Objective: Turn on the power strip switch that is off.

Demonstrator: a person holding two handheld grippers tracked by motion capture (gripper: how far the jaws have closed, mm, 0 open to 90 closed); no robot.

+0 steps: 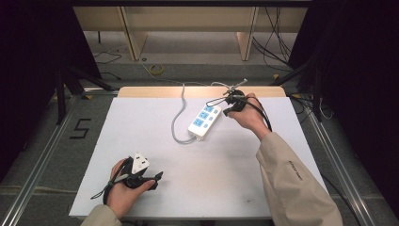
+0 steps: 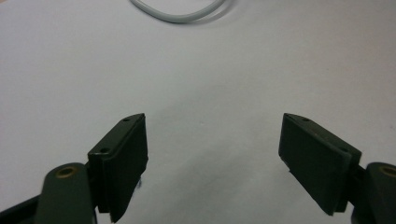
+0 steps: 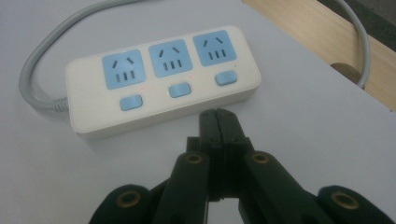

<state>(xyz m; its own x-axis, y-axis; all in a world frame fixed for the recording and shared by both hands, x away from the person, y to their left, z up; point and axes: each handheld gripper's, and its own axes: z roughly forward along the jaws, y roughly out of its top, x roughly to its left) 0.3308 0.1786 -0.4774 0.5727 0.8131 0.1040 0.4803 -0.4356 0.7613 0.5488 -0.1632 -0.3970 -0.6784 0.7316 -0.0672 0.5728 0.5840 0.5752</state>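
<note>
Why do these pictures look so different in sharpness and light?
High view: bright white table, dark surroundings, the power strip small but clear. Left gripper view: near black fingers slightly soft, a faint shadow between them, the grey cord blurred. Right gripper view: power strip fairly sharp, the shut right gripper dark and underlit.

Left gripper [image 2: 212,154] with jaws wide apart over bare white tabletop [image 2: 196,84], grey cable loop [image 2: 180,16] beyond.

— How many power strips [image 1: 204,120] on the table [image 1: 141,136]?
— One, with three blue sockets [image 3: 168,60] and three blue switches [image 3: 180,90].
— Cords?
— One grey cord [image 1: 178,117]. And two grippers, left [image 1: 157,177] and right [image 1: 227,111].
</note>
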